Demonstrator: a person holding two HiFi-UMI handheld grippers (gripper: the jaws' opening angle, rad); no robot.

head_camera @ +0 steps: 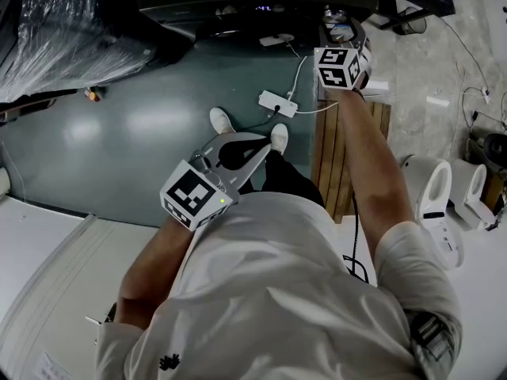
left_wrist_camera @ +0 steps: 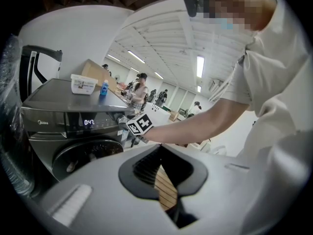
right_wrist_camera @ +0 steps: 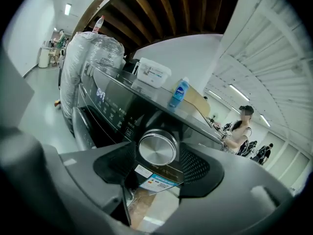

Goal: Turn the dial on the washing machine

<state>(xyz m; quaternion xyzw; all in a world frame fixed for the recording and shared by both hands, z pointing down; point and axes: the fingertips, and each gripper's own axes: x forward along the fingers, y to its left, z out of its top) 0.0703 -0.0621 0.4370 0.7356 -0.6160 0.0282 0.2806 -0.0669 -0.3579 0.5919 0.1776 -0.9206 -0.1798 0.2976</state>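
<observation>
While the person is standing on a grey-green floor (head_camera: 119,133), the head view is looking down over a white shirt. The left gripper (head_camera: 261,145) is hanging near the body, above the shoes, its tongs drawn together at the tips. The right gripper (head_camera: 342,30) is reaching far forward on an outstretched arm to the dark washing machine (head_camera: 238,6) at the far edge. A white power strip (head_camera: 277,103) is lying on the floor between them.

The left gripper view is showing its tongs (left_wrist_camera: 160,147) closed on nothing, with wooden slats (left_wrist_camera: 166,190) visible through the gap. To the left, the washing machine (left_wrist_camera: 73,126) is showing a lit display (left_wrist_camera: 88,122).

The right gripper view is showing its tongs (right_wrist_camera: 158,146) closed around the round silver dial (right_wrist_camera: 157,150) on the machine's control panel, one pad at each side. A white tub (right_wrist_camera: 154,73) and a blue bottle (right_wrist_camera: 180,93) are standing on the machine's top.
</observation>
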